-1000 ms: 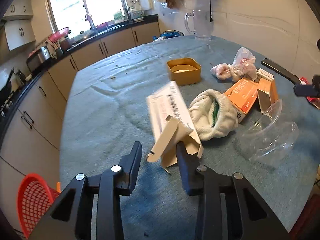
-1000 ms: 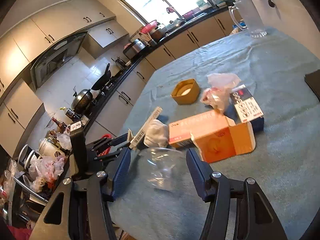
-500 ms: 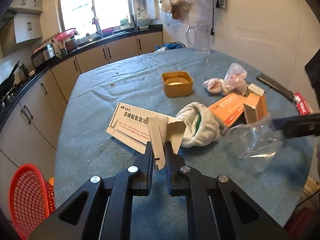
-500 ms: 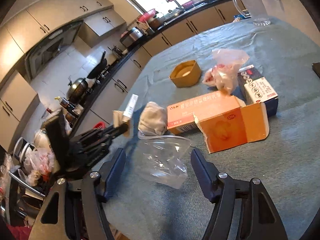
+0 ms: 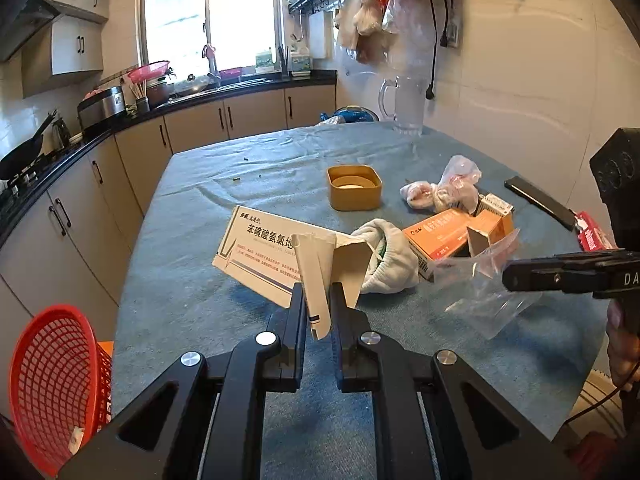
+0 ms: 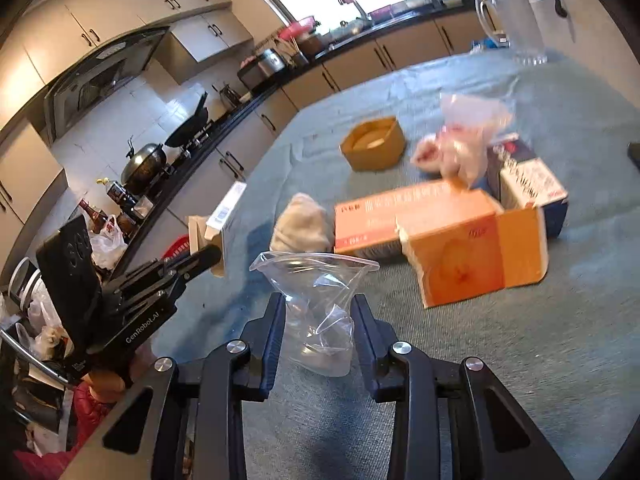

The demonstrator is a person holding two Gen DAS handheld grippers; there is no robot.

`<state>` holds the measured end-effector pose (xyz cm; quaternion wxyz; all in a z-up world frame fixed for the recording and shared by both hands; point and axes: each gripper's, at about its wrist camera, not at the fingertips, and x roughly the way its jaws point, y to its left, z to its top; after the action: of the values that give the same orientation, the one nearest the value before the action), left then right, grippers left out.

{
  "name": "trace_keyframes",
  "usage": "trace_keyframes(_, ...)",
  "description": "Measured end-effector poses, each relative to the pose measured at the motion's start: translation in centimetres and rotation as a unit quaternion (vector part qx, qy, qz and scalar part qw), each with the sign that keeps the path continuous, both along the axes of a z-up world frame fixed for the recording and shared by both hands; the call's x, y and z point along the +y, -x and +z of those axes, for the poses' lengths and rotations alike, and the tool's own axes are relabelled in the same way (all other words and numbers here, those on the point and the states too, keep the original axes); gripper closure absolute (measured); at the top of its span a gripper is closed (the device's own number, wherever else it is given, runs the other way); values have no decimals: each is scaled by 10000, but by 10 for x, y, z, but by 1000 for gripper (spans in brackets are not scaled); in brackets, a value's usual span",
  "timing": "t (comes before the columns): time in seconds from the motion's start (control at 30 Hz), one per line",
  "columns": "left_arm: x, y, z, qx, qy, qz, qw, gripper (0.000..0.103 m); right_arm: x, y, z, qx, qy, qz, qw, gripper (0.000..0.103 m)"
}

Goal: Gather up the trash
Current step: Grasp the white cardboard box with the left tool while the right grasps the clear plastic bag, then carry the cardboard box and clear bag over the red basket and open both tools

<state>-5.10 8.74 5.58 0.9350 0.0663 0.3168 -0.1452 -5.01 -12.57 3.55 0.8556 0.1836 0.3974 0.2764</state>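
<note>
crumpled clear cup (image 6: 320,308) between fingers (image 6: 272,332)

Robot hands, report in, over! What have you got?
Left tongs shut on white box. Right tongs squeezing clear bag. Red basket left of table, path unblocked.

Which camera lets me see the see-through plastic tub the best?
The right wrist view. The clear plastic tub sits in the middle there, squeezed between the fingers of the right hand-held gripper, open rim facing up. In the left wrist view the tub is off to the side, partly behind that gripper.
</note>
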Motion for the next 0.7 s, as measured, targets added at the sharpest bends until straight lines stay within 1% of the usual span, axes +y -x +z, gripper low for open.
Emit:
trace_keyframes(0.43, 14, 16, 14, -146, 113, 139, 9997, 93, 2, 8, 12, -112, -129, 7, 9999, 67)
trace_keyframes(0.7, 34, 29, 26, -291, 145, 313, 9990, 93, 20, 8, 27, -233, -118, 198, 9995, 67)
